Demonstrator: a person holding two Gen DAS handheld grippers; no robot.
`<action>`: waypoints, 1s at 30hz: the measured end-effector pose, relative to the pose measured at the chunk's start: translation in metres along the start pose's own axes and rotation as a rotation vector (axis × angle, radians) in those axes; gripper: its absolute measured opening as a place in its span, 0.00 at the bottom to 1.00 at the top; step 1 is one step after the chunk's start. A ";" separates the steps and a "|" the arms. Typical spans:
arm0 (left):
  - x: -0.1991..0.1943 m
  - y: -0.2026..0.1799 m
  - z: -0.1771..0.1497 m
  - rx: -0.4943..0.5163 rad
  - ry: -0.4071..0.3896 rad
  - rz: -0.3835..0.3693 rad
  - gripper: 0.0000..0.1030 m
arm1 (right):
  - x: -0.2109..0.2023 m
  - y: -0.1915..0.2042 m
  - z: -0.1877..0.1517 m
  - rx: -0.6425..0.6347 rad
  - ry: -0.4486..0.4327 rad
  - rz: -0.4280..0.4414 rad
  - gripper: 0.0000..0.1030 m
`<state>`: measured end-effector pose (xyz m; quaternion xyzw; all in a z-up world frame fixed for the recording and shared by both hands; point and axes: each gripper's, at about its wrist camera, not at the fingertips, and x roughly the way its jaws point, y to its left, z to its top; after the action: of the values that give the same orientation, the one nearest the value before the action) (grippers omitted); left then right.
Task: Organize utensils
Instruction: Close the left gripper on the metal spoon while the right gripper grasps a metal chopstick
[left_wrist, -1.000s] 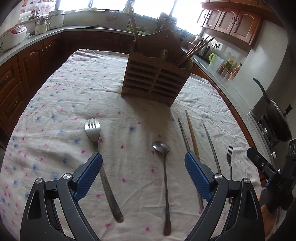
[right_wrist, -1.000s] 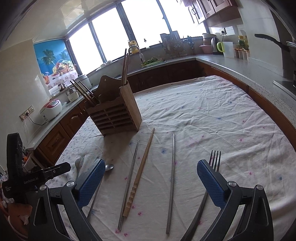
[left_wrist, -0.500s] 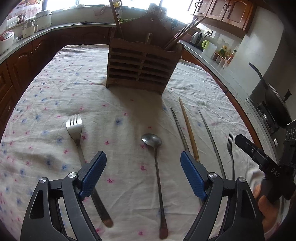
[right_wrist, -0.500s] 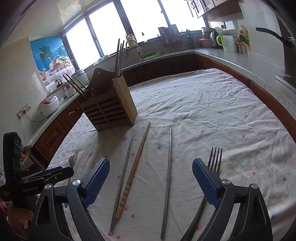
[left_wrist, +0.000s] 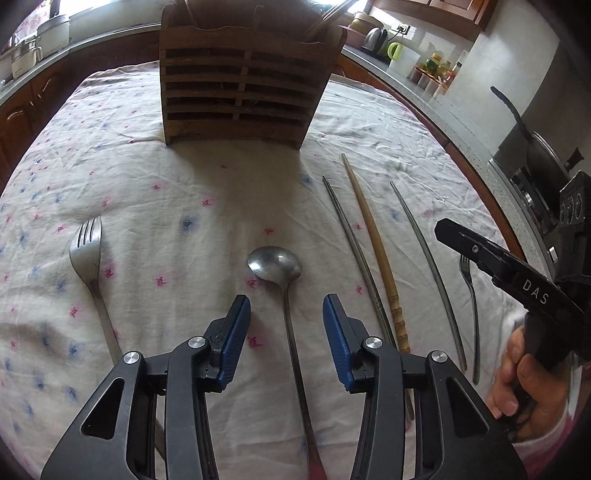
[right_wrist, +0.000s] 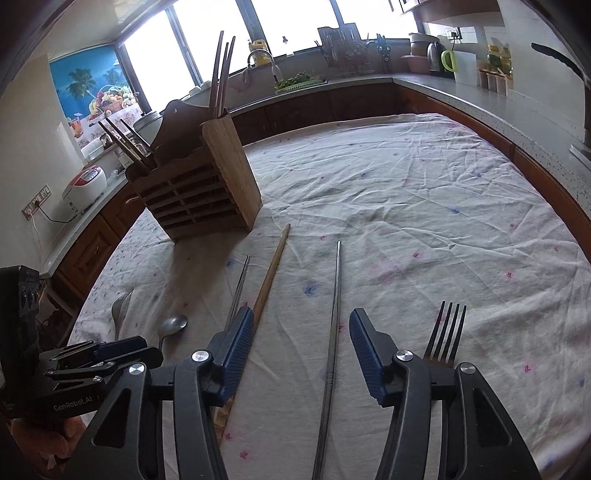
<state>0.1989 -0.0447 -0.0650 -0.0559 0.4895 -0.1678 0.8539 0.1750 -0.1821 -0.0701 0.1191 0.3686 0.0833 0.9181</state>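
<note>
— Both grippers have dropped closer to the cloth (left_wrist: 177, 192) since a second ago, and their jaws have just been closing. What sits between the left gripper (left_wrist: 286, 314) pads?

— The spoon (left_wrist: 275, 263), lying flat. Its thin stem runs through the gap, bowl just ahead of the tips. The pads stand narrow but clear of the stem on both sides, so nothing is gripped.

— And the right gripper (right_wrist: 301, 328)?

— About half-wide, straddling a steel chopstick (right_wrist: 334, 314) that lies straight on the cloth. Again no pad touches it.

— How do the utensils look?

— Dull metal spoon with a long stem; a big fork (left_wrist: 86, 254) to its left, tines away from the camera. Right of the spoon lie a second steel chopstick (left_wrist: 354, 247), a wooden chopstick (left_wrist: 373, 236) with a ridged near end, then the straddled one, then a small fork (right_wrist: 447, 328).

— Farther back?

— The slatted wooden holder (left_wrist: 240, 92) stands upright on the cloth, well beyond the row, with chopsticks (right_wrist: 219, 70) poking out of it.

— What is hidden?

— The spoon's handle end and the big fork's handle pass under the left gripper's frame. In the right view, the small fork's handle is covered by the right finger, and the wooden chopstick's near end by the left finger. The holder's top is cut off in the left view, so I cannot tell its compartments apart.
</note>
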 end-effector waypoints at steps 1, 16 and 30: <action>0.002 0.000 0.000 0.000 0.005 -0.008 0.31 | 0.003 -0.001 0.002 -0.001 0.006 -0.004 0.51; 0.014 0.008 0.015 -0.018 0.000 -0.021 0.09 | 0.071 -0.015 0.040 -0.033 0.120 -0.073 0.23; 0.019 -0.002 0.021 0.035 -0.007 -0.004 0.07 | 0.079 -0.013 0.046 -0.069 0.115 -0.116 0.06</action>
<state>0.2248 -0.0541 -0.0696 -0.0424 0.4832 -0.1777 0.8562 0.2641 -0.1828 -0.0940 0.0609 0.4238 0.0495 0.9023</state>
